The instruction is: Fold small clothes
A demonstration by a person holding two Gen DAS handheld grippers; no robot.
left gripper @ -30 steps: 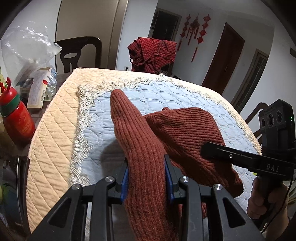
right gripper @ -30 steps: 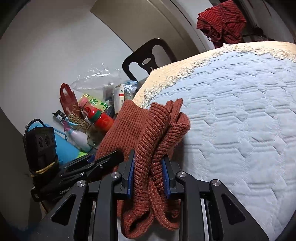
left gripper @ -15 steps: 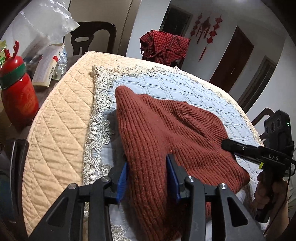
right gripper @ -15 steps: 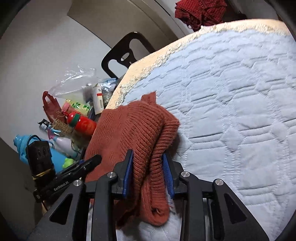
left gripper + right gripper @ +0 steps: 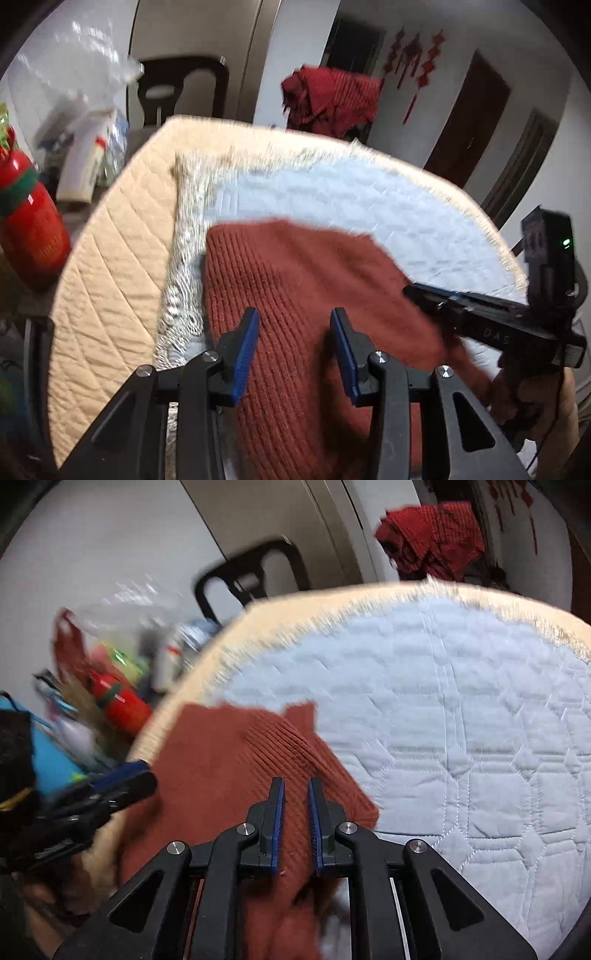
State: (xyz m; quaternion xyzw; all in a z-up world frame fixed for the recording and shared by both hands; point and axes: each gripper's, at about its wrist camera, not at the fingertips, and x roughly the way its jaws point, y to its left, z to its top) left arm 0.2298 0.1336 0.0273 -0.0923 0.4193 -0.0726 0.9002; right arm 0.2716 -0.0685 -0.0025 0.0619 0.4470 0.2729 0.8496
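Observation:
A rust-red knitted garment (image 5: 295,280) lies flat on the pale blue quilted mat (image 5: 332,195) at the near left of the table; it also shows in the right wrist view (image 5: 229,753). My left gripper (image 5: 293,321) is open, its blue pads spread above the knit with nothing between them. My right gripper (image 5: 295,794) is nearly closed on the garment's near right edge, with knit between the pads; it shows in the left wrist view (image 5: 436,295) at the garment's right side.
A beige quilted cover (image 5: 110,258) rims the table. Left of the table stand a red bottle (image 5: 29,229), boxes and a plastic bag. A dark chair (image 5: 181,92) and a red plaid cloth (image 5: 332,99) stand beyond the far edge.
The garment, held up and bunched a second ago, now lies spread flat on the mat. My left gripper has opened and let go. Both grippers have lowered toward the near edge.

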